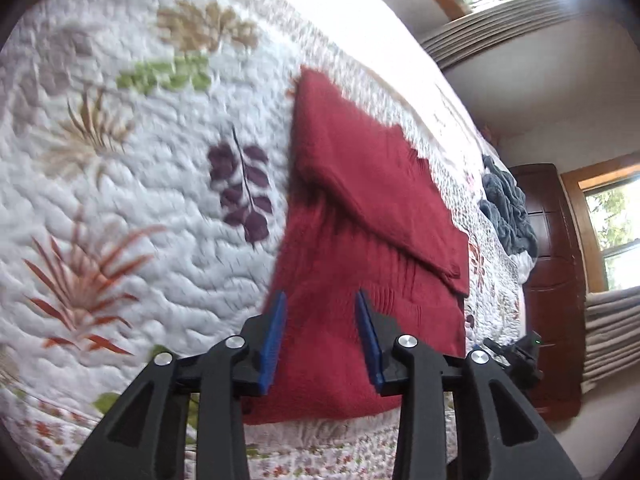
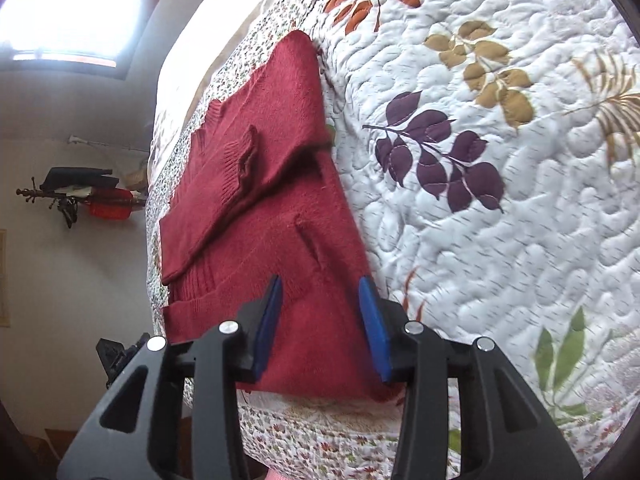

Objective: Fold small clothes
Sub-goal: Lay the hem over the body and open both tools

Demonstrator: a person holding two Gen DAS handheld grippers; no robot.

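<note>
dark red knit sweater (image 1: 360,216), sleeves folded across, on the quilted bed (image 1: 140,200); left hand-held gripper (image 1: 320,300) and right hand-held gripper (image 2: 320,284) both gape, empty.

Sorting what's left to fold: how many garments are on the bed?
2 visible: a red sweater lying partly folded near the quilt's edge, and a crumpled grey-blue garment farther along the bed. Others may be hidden.

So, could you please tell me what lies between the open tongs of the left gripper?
Only the red sweater: in the left wrist view, the left gripper has its blue tongs open over the hem end, nothing else between them.
</note>
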